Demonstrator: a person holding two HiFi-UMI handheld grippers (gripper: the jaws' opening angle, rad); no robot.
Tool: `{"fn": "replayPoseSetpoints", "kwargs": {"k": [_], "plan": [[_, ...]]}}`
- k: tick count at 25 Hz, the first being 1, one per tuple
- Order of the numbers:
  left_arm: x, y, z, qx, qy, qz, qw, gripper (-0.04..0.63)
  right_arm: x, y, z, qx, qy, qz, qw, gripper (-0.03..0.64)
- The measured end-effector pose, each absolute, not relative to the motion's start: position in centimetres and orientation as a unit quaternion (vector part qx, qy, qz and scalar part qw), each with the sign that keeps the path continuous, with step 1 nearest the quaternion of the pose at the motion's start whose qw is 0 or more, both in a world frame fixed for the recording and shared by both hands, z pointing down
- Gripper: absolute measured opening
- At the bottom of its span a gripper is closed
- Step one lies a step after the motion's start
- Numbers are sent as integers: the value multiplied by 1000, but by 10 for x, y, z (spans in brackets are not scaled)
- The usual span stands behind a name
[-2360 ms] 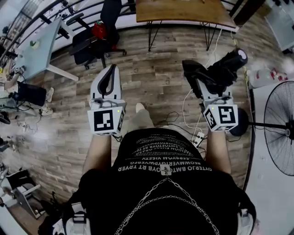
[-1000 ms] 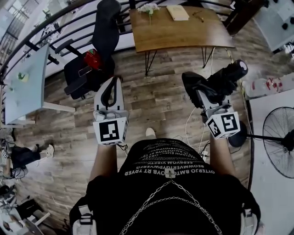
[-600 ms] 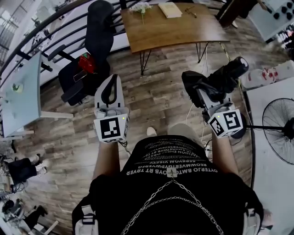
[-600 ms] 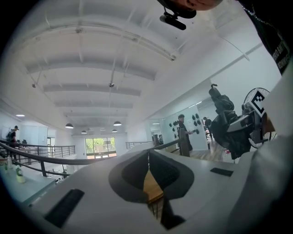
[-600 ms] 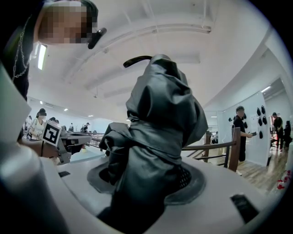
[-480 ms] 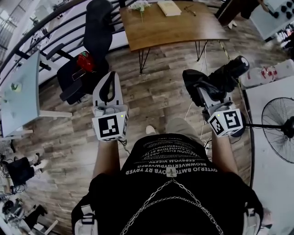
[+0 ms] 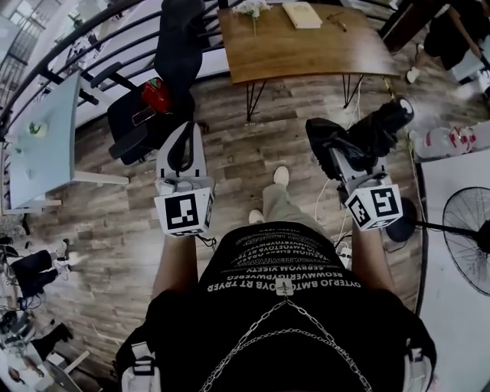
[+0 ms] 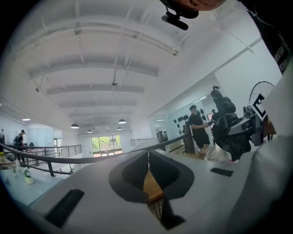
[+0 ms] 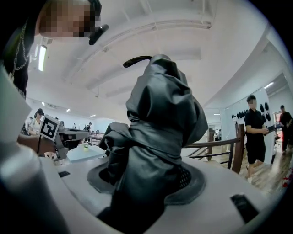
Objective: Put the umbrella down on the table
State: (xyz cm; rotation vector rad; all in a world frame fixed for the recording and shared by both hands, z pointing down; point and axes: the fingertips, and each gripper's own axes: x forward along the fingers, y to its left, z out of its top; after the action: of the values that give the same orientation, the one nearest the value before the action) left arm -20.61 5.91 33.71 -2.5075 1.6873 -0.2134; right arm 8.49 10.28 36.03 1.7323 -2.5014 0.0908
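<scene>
The right hand-held gripper [image 7: 342, 149] clamps the folded black umbrella [image 7: 377, 125]. The left hand-held gripper [image 7: 182, 147] is closed and empty. The wooden counter [image 7: 306, 53] lies ahead, well apart. It is best to reach its bare middle, clear of the book [image 7: 301, 14] and flowers [image 7: 251, 8], lower the umbrella flat, then release.

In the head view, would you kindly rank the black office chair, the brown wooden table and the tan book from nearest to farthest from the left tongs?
1. The black office chair, just ahead and left of the left tongs.
2. The brown wooden table, farther ahead, to the right.
3. The tan book, on that table's far side.
</scene>
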Motion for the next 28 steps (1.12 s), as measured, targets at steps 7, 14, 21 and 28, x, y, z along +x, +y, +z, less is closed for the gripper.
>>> {"fn": "replayPoseSetpoints", "kwargs": {"k": [7,14,21,28], "plan": [[-190,31,329,-853,518,-30,53,31,85,53,366,550,-833,52,44,268],[-183,-24,325,-827,556,-47,72,31,91,-10,365,532,-844,48,56,268],[-152,-64,320,-821,562,-51,87,31,105,-56,364,511,-857,43,62,268],[-122,-99,316,-809,576,-65,99,31,127,-96,357,489,-870,20,61,269]]}}
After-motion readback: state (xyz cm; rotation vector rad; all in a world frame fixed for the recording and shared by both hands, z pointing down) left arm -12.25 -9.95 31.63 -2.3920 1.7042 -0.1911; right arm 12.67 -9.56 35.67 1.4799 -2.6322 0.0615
